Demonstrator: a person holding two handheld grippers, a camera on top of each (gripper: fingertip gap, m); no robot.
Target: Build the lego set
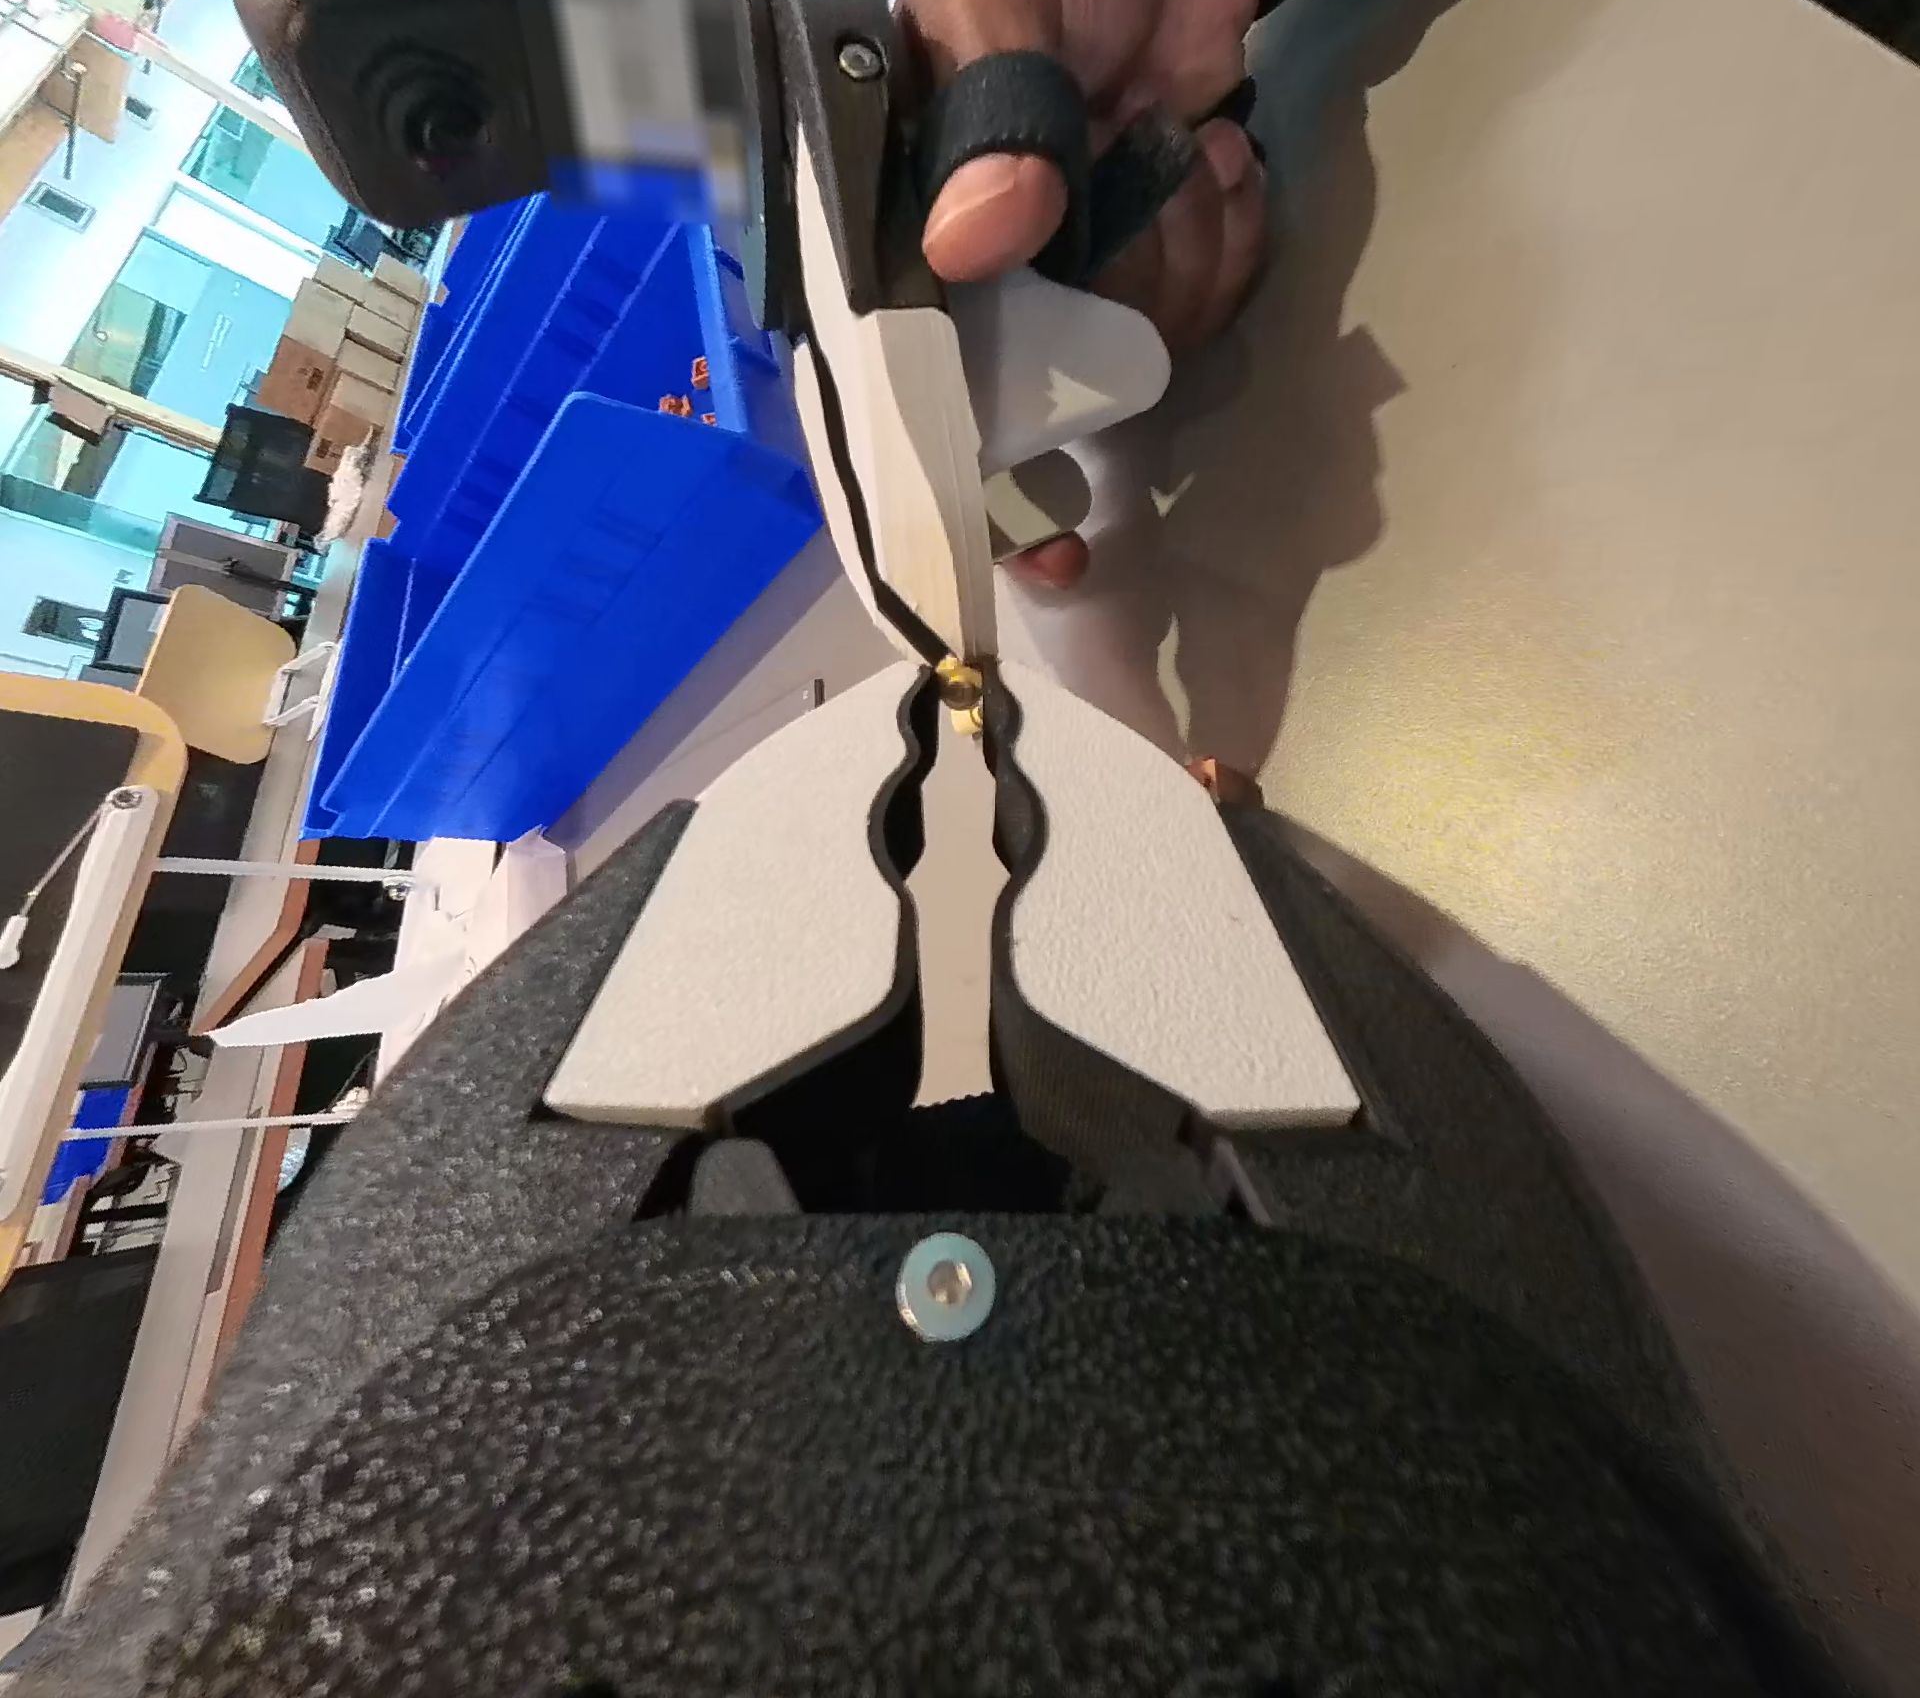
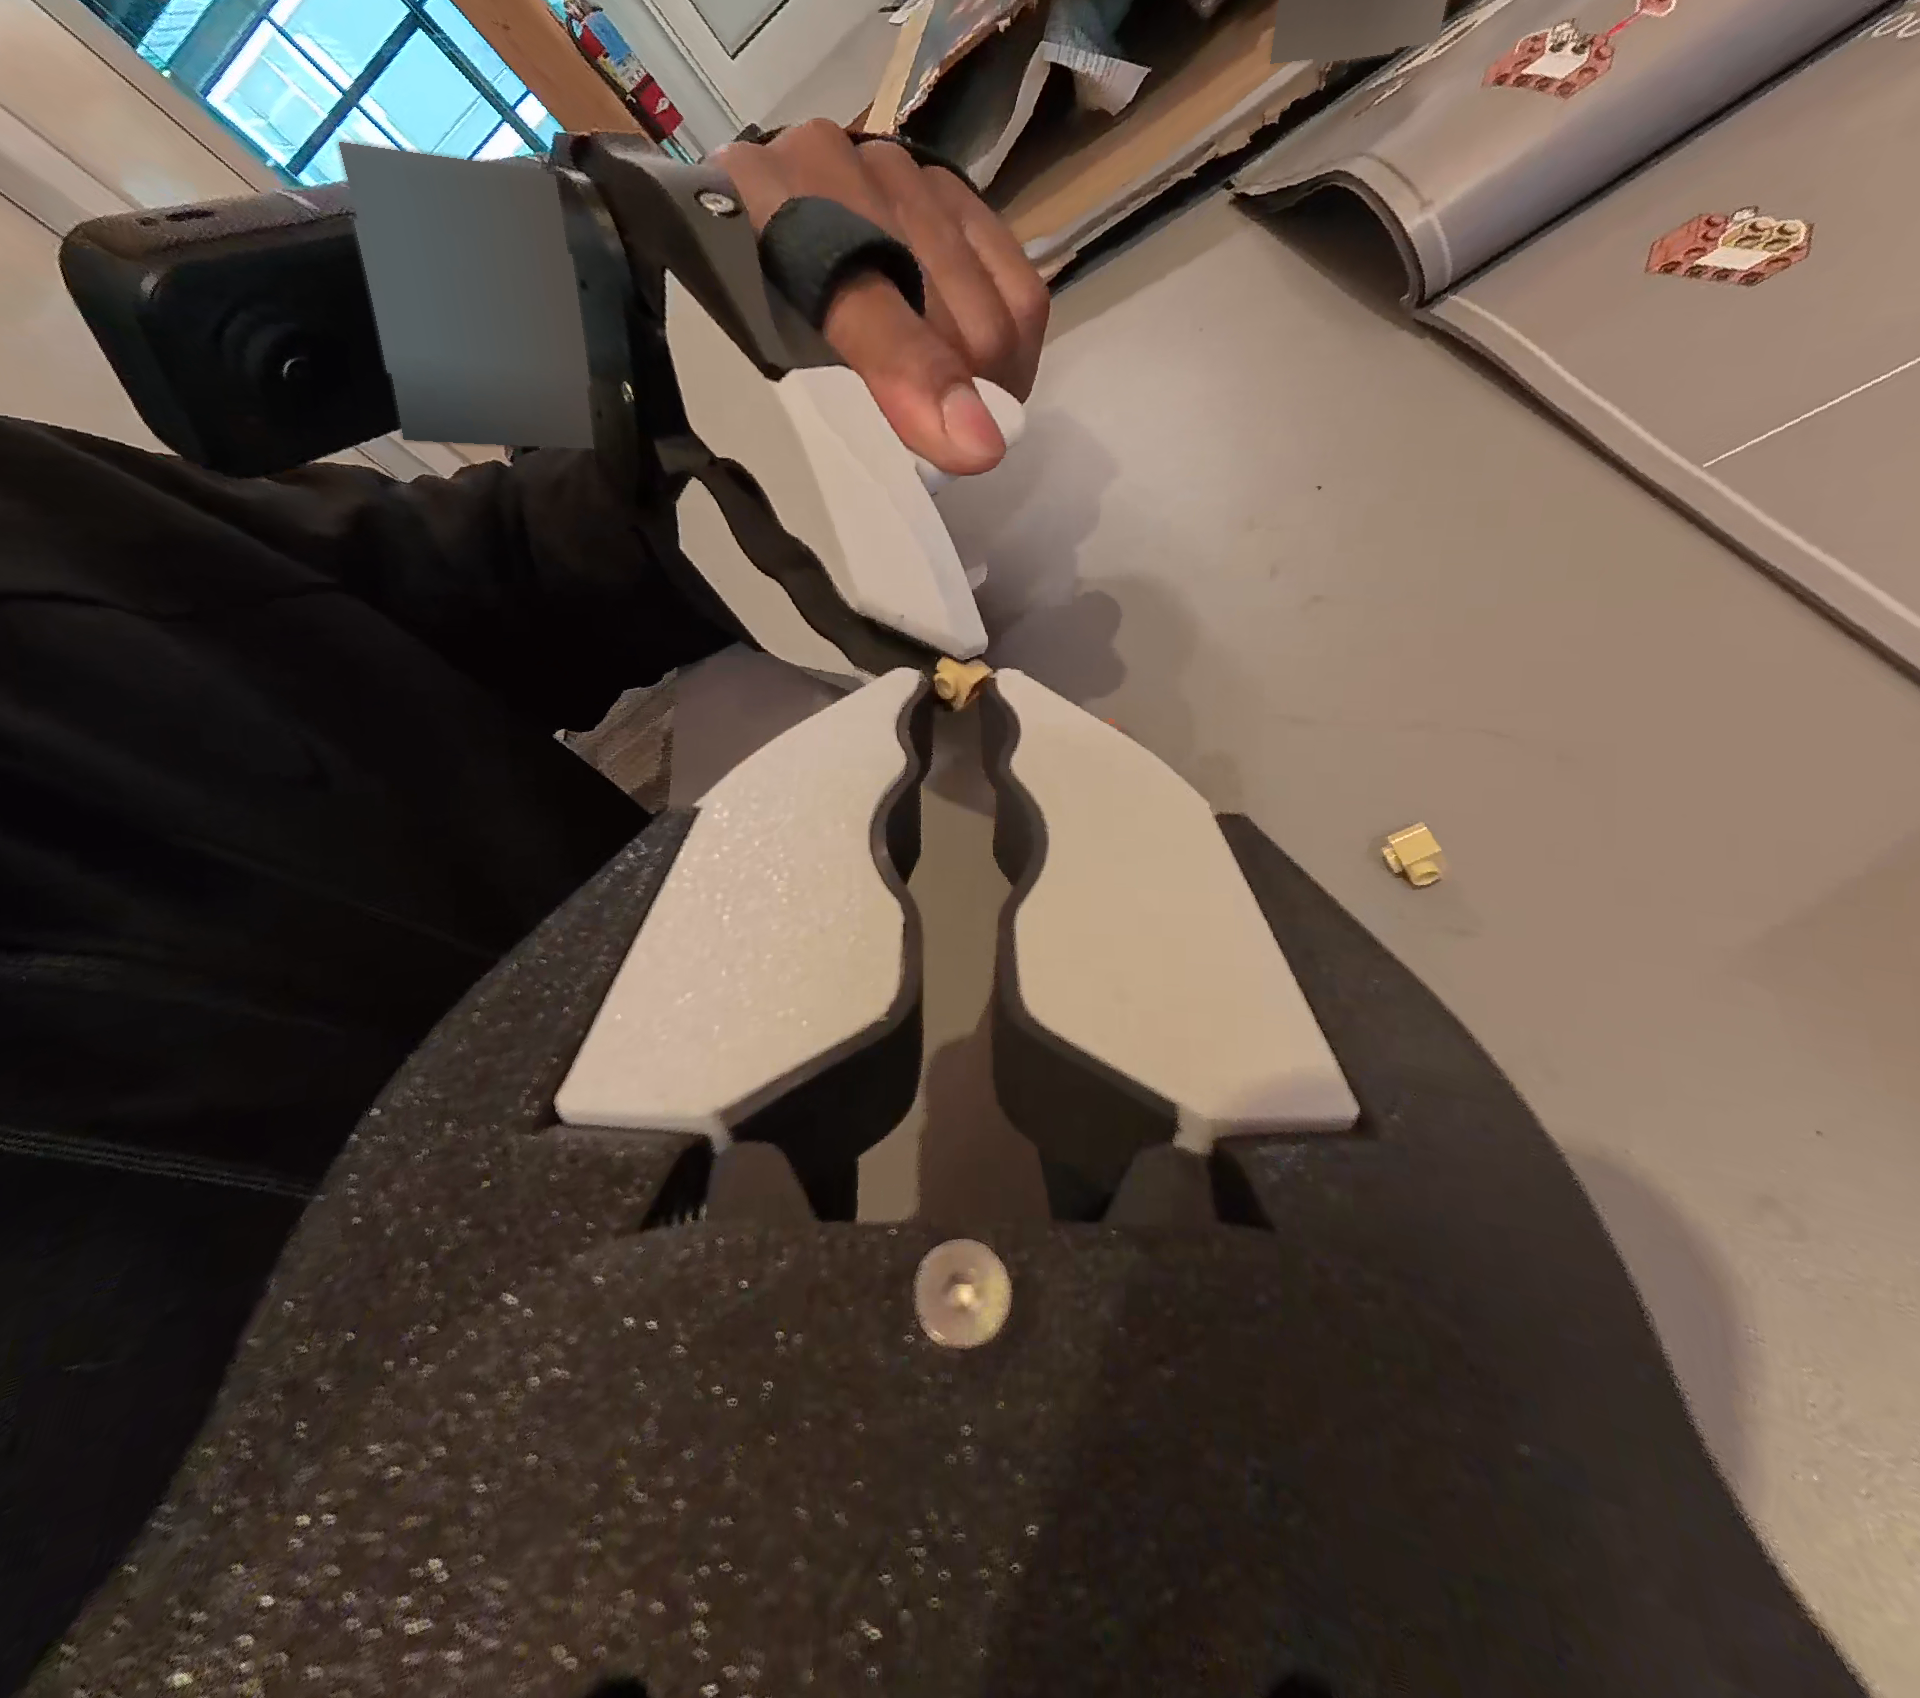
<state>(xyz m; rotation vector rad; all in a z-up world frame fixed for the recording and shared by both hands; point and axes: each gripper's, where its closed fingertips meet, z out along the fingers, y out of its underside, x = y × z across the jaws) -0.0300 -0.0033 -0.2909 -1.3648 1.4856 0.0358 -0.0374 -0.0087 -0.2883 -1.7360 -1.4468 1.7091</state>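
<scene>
Both grippers meet tip to tip above the grey worktop (image 2: 1351, 609). The left gripper (image 1: 961, 692) has its fingers clamped on a small tan brick piece (image 1: 958, 690), and the right gripper (image 2: 958, 684) is likewise clamped on a small tan stud brick (image 2: 958, 686); whether these are one piece or two joined is unclear. Only the left wrist view shows the blue storage bins (image 1: 582, 588) stacked beside the worktop. Only the right wrist view shows a second tan brick (image 2: 1415, 854) lying loose on the worktop, and the printed instruction sheets (image 2: 1662, 277) farther off.
</scene>
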